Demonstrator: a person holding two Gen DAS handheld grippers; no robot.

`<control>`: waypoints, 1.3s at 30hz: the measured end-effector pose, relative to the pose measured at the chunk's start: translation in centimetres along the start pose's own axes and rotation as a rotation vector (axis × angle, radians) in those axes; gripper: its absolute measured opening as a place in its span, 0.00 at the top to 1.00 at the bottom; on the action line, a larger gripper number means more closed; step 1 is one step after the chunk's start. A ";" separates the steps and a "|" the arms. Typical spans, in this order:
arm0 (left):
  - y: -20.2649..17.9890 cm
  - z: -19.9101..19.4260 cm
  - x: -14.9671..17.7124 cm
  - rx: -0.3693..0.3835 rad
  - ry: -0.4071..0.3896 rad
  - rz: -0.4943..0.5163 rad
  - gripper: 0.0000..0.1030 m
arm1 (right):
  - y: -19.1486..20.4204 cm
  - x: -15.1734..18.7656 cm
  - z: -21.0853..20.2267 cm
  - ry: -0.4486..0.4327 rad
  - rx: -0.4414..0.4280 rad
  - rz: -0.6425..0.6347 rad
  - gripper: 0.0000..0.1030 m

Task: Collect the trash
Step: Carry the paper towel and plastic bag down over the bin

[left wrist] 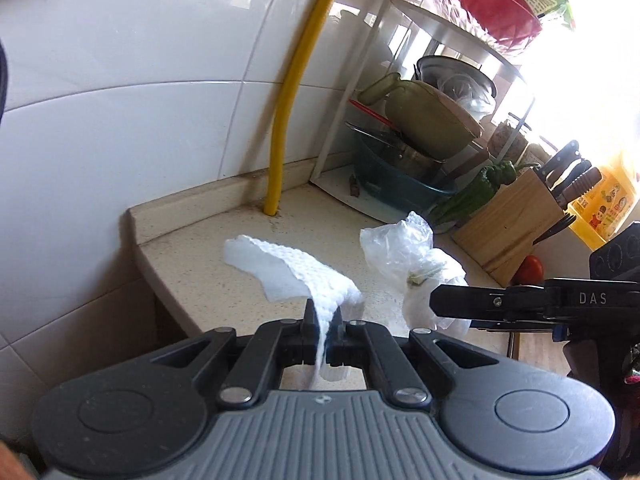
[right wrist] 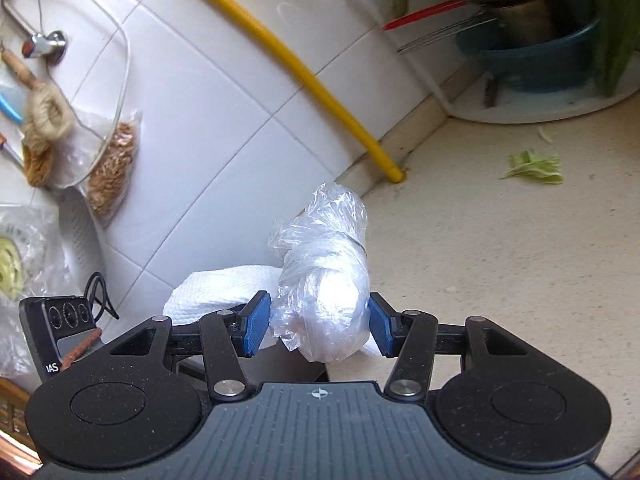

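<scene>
Trash is half gathered: left hand-held gripper [left wrist: 323,320] clamps a paper towel [left wrist: 280,272], right hand-held gripper [right wrist: 320,324] clamps a plastic bag [right wrist: 324,280]. Far right on the counter [right wrist: 500,280], a green scrap [right wrist: 534,166] remains.

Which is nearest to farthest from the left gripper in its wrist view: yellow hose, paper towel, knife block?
1. Paper towel: clamped in the left gripper jaws.
2. Yellow hose: straight beyond, at the wall.
3. Knife block: far right, past the plastic bag.

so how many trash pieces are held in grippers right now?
2. The paper towel is pinched in the shut left gripper; the crumpled plastic bag sits clamped between the right gripper pads. A green scrap lies loose on the counter.
</scene>
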State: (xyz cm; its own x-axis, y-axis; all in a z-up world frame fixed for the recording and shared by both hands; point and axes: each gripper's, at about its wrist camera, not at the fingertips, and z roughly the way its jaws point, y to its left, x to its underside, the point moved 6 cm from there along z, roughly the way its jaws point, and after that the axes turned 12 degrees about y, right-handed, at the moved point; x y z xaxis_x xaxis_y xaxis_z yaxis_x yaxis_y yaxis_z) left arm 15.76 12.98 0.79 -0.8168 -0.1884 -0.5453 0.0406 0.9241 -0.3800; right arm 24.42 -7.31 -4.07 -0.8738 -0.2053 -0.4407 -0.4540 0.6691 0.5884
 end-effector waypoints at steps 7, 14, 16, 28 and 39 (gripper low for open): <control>4.1 -4.8 3.0 -0.069 -0.052 -0.068 0.99 | 5.1 1.7 4.8 0.095 -0.061 -0.067 0.41; 6.9 -7.4 5.7 -0.144 -0.061 -0.103 0.99 | 9.2 3.5 9.1 0.167 -0.095 -0.124 0.41; 7.6 -7.9 6.3 -0.160 -0.063 -0.110 0.99 | 10.0 4.0 10.2 0.186 -0.098 -0.134 0.41; 11.3 -9.2 8.6 -0.242 -0.041 -0.150 0.99 | 11.9 5.5 14.2 0.250 -0.085 -0.148 0.41; 13.9 -7.5 9.0 -0.283 0.024 -0.172 0.99 | 11.8 6.3 17.6 0.305 -0.013 -0.135 0.41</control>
State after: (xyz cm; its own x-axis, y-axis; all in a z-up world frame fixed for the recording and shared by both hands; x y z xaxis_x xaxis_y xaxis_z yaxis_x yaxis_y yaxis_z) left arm 4.62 26.65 -3.84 -0.8115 -0.3446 -0.4718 -0.2576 0.9358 -0.2404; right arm 16.62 11.82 -11.86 -0.8166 -0.4969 -0.2936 -0.5697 0.6125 0.5480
